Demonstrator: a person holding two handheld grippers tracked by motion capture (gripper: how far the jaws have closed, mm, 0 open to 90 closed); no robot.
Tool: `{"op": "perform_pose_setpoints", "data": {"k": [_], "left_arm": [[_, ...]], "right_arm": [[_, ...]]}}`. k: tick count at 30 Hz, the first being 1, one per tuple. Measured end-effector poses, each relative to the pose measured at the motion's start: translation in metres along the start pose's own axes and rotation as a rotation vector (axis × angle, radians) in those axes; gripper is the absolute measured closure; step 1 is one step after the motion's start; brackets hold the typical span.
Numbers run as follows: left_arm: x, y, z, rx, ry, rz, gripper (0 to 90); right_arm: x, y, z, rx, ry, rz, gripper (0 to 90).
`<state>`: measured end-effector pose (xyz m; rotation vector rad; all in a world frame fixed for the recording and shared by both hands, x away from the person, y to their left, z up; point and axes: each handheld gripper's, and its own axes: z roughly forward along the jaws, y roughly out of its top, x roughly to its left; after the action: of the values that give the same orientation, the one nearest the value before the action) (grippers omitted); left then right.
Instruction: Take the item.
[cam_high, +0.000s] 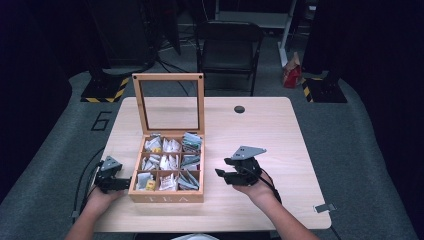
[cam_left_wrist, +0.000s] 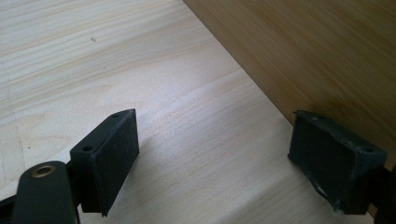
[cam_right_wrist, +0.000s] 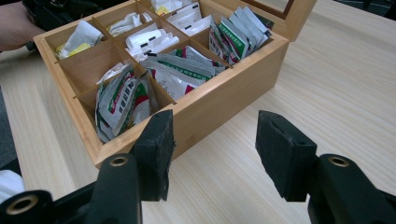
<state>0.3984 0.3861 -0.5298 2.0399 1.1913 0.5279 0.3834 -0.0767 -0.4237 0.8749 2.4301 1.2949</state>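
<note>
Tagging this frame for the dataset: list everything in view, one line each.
tea box: 1, light wood, glass lid open upright, table's left half
tea sachets: many, mostly white and green, in the box's nine compartments
table: 1, pale wood
folding chair: 1, black, behind the table
bag: 1, red, on the floor right of the chair
left gripper: 1, black, open, beside the box's left wall
right gripper: 1, black, open and empty, right of the box

A lab or recording studio, by the look of it — black curtains around a grey floor mat (cam_high: 47, 165), hazard-striped stand bases (cam_high: 106, 90), trailing cables, and a folding chair (cam_high: 229, 47) beyond the bench's (cam_high: 260, 135) far edge.
</note>
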Motion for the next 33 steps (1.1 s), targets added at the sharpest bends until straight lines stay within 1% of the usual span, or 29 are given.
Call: {"op": "perform_pose_setpoints", "data": {"k": [13,17,18,19,22,25,26,27,29,32,33], "left_arm": [[0.0,0.0,0.0,0.0,0.0,-0.001,15.4],[0.0,0.0,0.0,0.0,0.0,0.0,15.4],[0.0,0.0,0.0,0.0,0.0,0.0,15.4],[0.0,0.0,0.0,0.0,0.0,0.0,15.4],[0.0,0.0,0.0,0.0,0.0,0.0,15.4],[0.0,0.0,0.0,0.0,0.0,0.0,15.4],[0.0,0.0,0.0,0.0,0.0,0.0,15.4],[0.0,0.0,0.0,0.001,-0.001,0.0,15.4],[0.0,0.0,0.0,0.0,-0.001,-0.001,15.4],[0.0,0.0,0.0,0.0,-0.001,0.0,15.4],[0.0,0.0,0.0,0.0,-0.001,-0.001,15.4]], "right_arm": [[0.009,0.01,0.012,-0.006,0.028,-0.02,47.5],[0.014,0.012,0.018,0.0,0.037,-0.028,48.6],[0.015,0.012,0.019,0.002,0.041,-0.024,48.7],[0.015,0.013,0.02,0.0,0.044,-0.033,48.7],[0.017,0.014,0.022,0.001,0.049,-0.03,48.6],[0.02,0.016,0.025,-0.004,0.044,-0.019,50.6],[0.02,0.016,0.025,-0.004,0.044,-0.019,50.6],[0.02,0.017,0.027,-0.009,0.048,-0.029,51.8],[0.021,0.018,0.028,-0.009,0.047,-0.021,52.2],[0.021,0.019,0.029,-0.013,0.048,-0.026,52.2],[0.022,0.019,0.031,-0.012,0.052,-0.017,51.7]]}}
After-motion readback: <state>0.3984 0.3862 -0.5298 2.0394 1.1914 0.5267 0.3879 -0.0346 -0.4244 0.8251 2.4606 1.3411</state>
